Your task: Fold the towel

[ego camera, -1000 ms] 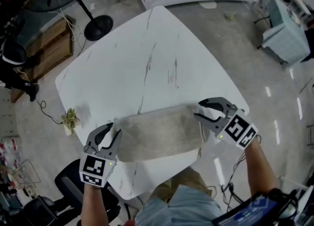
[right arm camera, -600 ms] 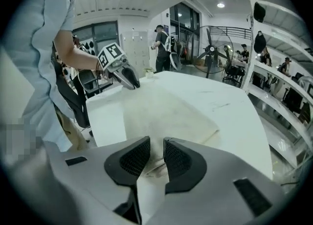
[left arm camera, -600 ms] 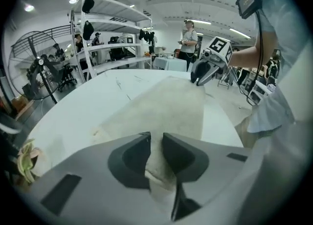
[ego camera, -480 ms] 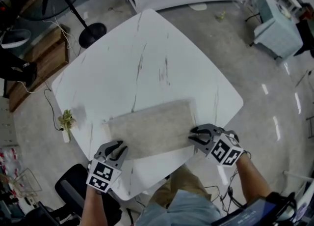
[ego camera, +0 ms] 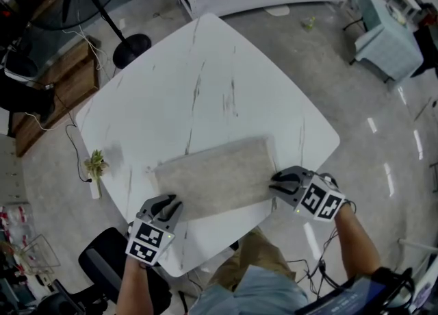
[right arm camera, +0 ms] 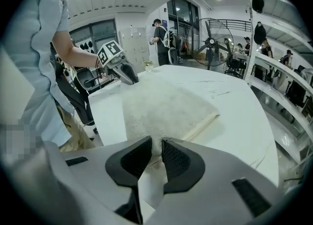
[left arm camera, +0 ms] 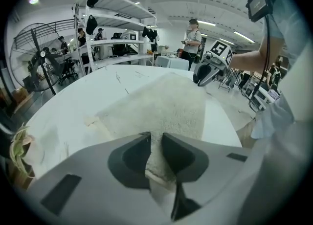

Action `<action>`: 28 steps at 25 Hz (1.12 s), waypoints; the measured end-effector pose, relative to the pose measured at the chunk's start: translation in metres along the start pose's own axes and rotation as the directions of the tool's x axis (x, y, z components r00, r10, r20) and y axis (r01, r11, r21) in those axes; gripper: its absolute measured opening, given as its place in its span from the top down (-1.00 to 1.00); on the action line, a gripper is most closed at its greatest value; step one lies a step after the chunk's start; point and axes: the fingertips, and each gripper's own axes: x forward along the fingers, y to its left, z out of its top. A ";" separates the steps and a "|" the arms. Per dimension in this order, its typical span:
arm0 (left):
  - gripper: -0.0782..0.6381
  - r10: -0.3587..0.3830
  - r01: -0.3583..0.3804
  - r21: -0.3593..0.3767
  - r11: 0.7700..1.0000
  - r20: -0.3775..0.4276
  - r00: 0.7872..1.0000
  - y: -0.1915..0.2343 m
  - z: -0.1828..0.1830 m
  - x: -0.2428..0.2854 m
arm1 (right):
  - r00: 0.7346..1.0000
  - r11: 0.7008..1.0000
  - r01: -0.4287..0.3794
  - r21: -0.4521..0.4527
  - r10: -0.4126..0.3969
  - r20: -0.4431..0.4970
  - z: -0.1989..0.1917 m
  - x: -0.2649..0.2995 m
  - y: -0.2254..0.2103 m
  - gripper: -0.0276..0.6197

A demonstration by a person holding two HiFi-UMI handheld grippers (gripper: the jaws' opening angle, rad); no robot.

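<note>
Head view looks steeply down on a white, dark-veined marble-look table (ego camera: 205,74) with rounded corners. A grey-beige rectangular terry towel (ego camera: 212,177) lies flat on it, close to the edge where the person stands, its long side running roughly along that edge.

The left gripper (ego camera: 172,203), grey with a black-and-white marker cube, sits at the towel's near left corner. The right gripper (ego camera: 274,185) sits at the near right corner, so the two are at opposite ends of the cloth and well apart.

From the left gripper view, the left gripper's (left arm camera: 156,138) jaws have just been closing. They now stand narrow, with a fold of the towel (left arm camera: 166,101) pinched between the dark pads. The right gripper view shows the same at the other end. The right gripper's (right arm camera: 156,146) jaws have just been closing too, and a bit of the towel (right arm camera: 161,106) edge is squeezed between the ribbed pads. Along the towel's far side in this view, a layered cream edge shows.

A small green sprig (ego camera: 96,164) lies at the table's left edge. A black pedestal fan (ego camera: 130,43) stands on the floor beyond the table.
</note>
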 end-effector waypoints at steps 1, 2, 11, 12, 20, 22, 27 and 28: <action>0.55 -0.002 0.002 -0.001 1.000 -0.001 1.000 -0.002 0.000 0.000 | 1.000 1.000 -0.001 -0.003 0.001 -0.002 -0.001 -0.001 -0.001 0.66; 0.55 -0.006 0.006 -0.003 1.000 -0.001 1.000 -0.005 0.000 0.001 | 1.000 1.000 -0.001 -0.004 0.001 -0.004 -0.002 -0.002 -0.002 0.67; 0.55 -0.026 0.026 0.000 1.000 0.014 1.000 -0.040 0.000 0.006 | 0.998 1.000 0.018 -0.019 -0.019 -0.068 -0.018 -0.012 -0.013 0.67; 0.55 -0.022 0.022 -0.006 1.000 0.017 1.000 -0.043 0.000 0.007 | 0.997 1.000 0.022 -0.018 -0.024 -0.072 -0.019 -0.011 -0.014 0.68; 0.51 -0.001 0.001 0.003 1.000 0.001 1.000 -0.046 -0.001 -0.001 | 0.995 0.996 0.071 -0.049 -0.074 -0.073 0.001 -0.021 -0.018 0.48; 0.49 0.004 -0.004 0.011 1.000 0.016 1.000 -0.049 0.003 -0.007 | 0.995 0.993 0.097 0.073 -0.097 -0.001 0.014 -0.037 -0.026 0.37; 0.49 0.023 -0.022 -0.013 1.000 0.072 0.997 -0.055 0.006 -0.022 | 0.987 0.908 0.063 0.414 -0.120 0.112 0.009 -0.050 -0.030 0.16; 0.49 0.025 -0.023 -0.017 1.000 0.080 0.996 -0.056 0.006 -0.024 | 0.988 0.886 0.058 0.460 -0.118 0.104 0.001 -0.047 -0.028 0.13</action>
